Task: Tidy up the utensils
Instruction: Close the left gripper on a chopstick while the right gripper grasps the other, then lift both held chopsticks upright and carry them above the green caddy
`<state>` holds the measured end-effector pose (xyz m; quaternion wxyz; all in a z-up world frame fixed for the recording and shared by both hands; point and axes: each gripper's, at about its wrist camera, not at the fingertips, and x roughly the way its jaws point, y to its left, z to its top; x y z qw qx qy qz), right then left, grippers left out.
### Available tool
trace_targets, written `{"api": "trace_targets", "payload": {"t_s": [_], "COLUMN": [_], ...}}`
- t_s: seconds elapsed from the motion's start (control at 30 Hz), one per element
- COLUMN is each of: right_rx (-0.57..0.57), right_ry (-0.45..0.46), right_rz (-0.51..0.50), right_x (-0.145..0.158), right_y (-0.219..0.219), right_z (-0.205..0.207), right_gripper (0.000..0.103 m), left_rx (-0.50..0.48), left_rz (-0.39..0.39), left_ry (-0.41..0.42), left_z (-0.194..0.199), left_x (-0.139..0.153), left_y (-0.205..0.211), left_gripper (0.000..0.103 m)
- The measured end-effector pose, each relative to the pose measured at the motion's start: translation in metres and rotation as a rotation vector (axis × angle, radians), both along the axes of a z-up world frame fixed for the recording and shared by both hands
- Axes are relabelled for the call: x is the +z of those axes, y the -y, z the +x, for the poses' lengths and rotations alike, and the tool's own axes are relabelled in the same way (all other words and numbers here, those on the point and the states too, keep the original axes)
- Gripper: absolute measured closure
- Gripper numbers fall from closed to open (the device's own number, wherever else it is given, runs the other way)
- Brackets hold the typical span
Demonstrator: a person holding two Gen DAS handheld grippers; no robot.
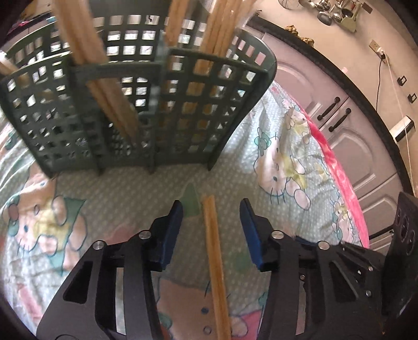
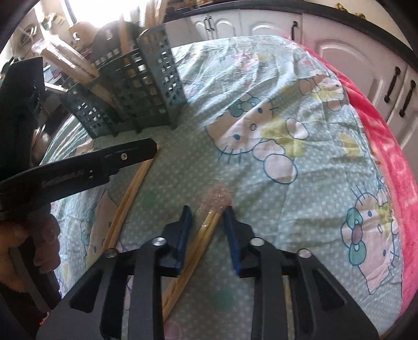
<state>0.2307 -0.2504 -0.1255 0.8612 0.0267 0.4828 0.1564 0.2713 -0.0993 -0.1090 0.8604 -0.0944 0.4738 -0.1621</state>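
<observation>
Right tongs [image 2: 207, 213] sit low over the cartoon-print bedsheet [image 2: 261, 91] with a wrapped chopstick pair [image 2: 209, 222] between the blue pads, not squeezed. Left tongs [image 2: 130, 151] hover over another chopstick pair [image 2: 125, 204], and the green utensil caddy [image 2: 135, 89] stands toward the bed's far left corner.

You are working in a home kitchen: pale panelled cabinet doors [image 1: 347, 146] with dark handles [image 1: 328, 108] run along the wall under a dark countertop edge [image 1: 347, 75]. Metal ladles and spoons [image 1: 331, 13] hang on the wall above, near a wall socket [image 1: 377, 48] with a cable plugged in. The work surface wears a cartoon-cat bedsheet [image 2: 261, 136] over a pink blanket [image 2: 386, 146], a homely touch.
</observation>
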Motion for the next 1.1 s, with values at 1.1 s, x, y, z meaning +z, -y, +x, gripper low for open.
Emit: {"api": "trace_targets", "payload": {"t_s": [1.1], "right_rx": [0.05], "right_ry": [0.213], "right_rz": [0.065], "right_x": [0.066], "right_y": [-0.008], "right_z": [-0.029], "right_gripper": [0.093], "left_rx": [0.116], "left_rz": [-0.126], "left_ry": [0.083], "left_z": [-0.021], "left_x": [0.042], "left_y": [-0.063], "left_gripper": [0.096]}}
